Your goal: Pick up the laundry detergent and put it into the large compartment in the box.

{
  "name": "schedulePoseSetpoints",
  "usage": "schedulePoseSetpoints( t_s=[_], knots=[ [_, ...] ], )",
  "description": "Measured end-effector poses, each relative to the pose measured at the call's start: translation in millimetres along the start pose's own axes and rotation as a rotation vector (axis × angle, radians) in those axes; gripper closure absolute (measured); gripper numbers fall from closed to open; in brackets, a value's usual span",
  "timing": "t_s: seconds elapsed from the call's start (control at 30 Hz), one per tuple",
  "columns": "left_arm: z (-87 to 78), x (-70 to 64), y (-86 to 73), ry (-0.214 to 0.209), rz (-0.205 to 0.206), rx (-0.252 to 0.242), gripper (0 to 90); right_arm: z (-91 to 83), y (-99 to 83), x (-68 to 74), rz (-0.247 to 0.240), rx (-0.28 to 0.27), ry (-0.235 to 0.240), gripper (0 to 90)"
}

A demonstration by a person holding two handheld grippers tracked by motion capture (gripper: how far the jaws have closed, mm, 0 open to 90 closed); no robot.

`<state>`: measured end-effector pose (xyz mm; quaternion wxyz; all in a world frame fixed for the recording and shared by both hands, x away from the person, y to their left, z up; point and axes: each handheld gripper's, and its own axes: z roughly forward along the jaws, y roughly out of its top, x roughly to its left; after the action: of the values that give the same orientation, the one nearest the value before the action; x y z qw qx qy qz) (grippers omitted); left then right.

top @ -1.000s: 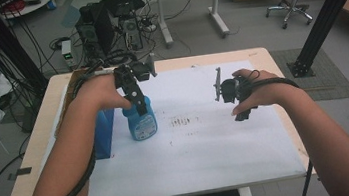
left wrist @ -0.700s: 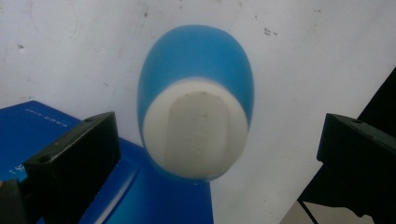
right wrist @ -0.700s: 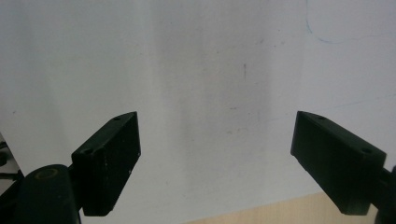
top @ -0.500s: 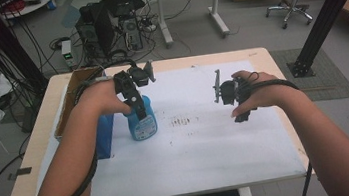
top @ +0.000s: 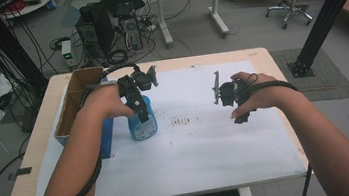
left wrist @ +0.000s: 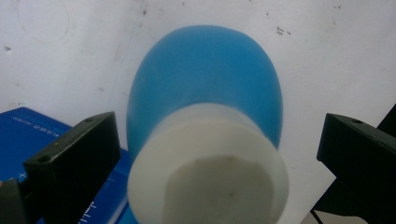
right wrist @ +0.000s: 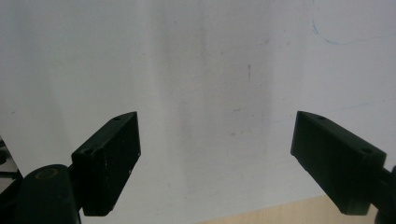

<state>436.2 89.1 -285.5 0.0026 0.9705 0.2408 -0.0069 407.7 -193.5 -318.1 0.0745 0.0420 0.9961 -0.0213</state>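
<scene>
While upright, blue bottle between open left tongs

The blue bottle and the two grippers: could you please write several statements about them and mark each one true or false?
1. The blue bottle stands upright on the white sheet. True.
2. The left gripper is shut on the bottle's white cap. False: its jaws stand open on either side of the cap.
3. The right gripper is open above bare sheet. True.
4. The cardboard box sits at the table's right edge. False: it sits at the left.
</scene>
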Motion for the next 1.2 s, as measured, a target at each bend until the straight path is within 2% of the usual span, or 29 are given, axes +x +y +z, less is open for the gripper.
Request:
schedulePoseSetpoints(
  t_s=[0.63, 0.77, 0.93, 1.2],
  knots=[
    [8.9, -0.9, 2.7, 0.032, 0.018, 0.007, 2.1, 0.8, -1.3, -1.1, 0.006, -0.003, 0.001, 16.0],
    [9.2, -1.4, 3.4, 0.042, 0.027, 0.009, 5.8, 0.5, -1.7, -1.1, 0.006, -0.003, 0.000, 16.0],
    [9.4, -1.5, 3.7, 0.057, 0.029, 0.004, 14.7, 1.0, -2.2, -1.1, 0.007, -0.006, 0.001, 16.0],
    [9.6, -1.4, 3.1, 0.065, 0.027, -0.001, 18.3, 1.7, -2.1, -0.7, 0.005, -0.001, 0.001, 16.0]
  ],
)
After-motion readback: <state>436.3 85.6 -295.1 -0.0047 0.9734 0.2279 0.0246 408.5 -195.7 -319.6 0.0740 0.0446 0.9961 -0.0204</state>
